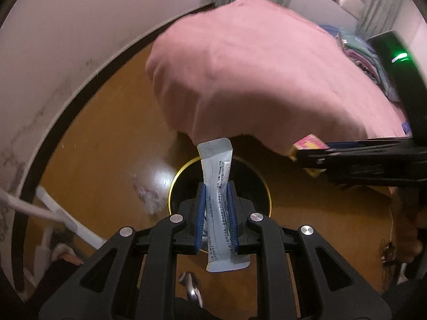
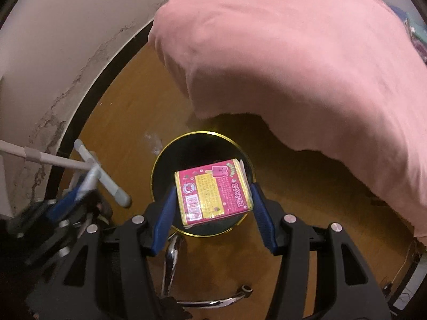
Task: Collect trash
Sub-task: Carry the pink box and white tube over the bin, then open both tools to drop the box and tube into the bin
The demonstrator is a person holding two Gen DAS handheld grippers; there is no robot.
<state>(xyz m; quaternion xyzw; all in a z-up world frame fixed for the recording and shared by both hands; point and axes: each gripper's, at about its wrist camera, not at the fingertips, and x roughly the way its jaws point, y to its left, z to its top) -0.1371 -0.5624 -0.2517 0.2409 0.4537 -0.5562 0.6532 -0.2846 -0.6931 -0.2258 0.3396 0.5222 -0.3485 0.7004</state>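
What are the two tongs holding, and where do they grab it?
The left tongs pinch a white stick packet around its middle. The right tongs squeeze a pink box by its two opposite sides.

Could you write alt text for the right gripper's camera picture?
The right gripper clamps a pink and yellow snack box directly above a round black bin with a gold rim on a wooden floor; a pink bedcover hangs behind.

The pink and yellow carton (image 2: 213, 192) carries Korean-looking print, a cartoon bear ice-pop picture, a round bear emblem and a barcode; none can be read. The white stick sachet (image 1: 220, 202) bears fine lines of print, too small to make out.
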